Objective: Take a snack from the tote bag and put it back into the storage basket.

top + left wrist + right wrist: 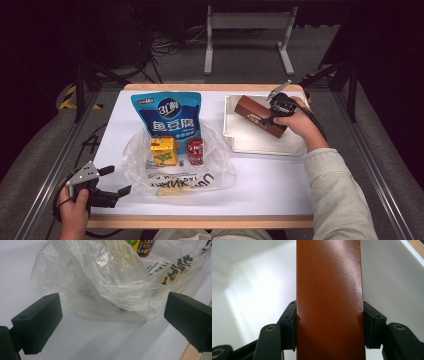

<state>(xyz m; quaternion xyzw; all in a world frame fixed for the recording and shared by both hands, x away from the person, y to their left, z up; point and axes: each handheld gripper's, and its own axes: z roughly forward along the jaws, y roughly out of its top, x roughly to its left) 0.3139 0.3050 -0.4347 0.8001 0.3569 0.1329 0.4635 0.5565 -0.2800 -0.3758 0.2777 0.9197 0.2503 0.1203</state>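
A long brown box (pixel 256 115) hangs over the white tray (pixel 260 142) at the back right, with my right gripper (pixel 272 111) shut on its sides. In the right gripper view the brown box (pixel 328 300) runs up between the two black jaws, which press its edges. My left gripper (pixel 116 181) stands open near the table's front left corner, pointing at a crumpled clear plastic bag (pixel 175 170). Through the left gripper view the bag (pixel 105 282) lies just beyond the wide-open jaws, which hold nothing.
On the bag stand a yellow juice carton (pixel 164 151) and a small red can (pixel 195 150). A blue snack pouch (pixel 168 115) lies behind them. The wooden front edge (pixel 200 221) of the table runs close to my left gripper.
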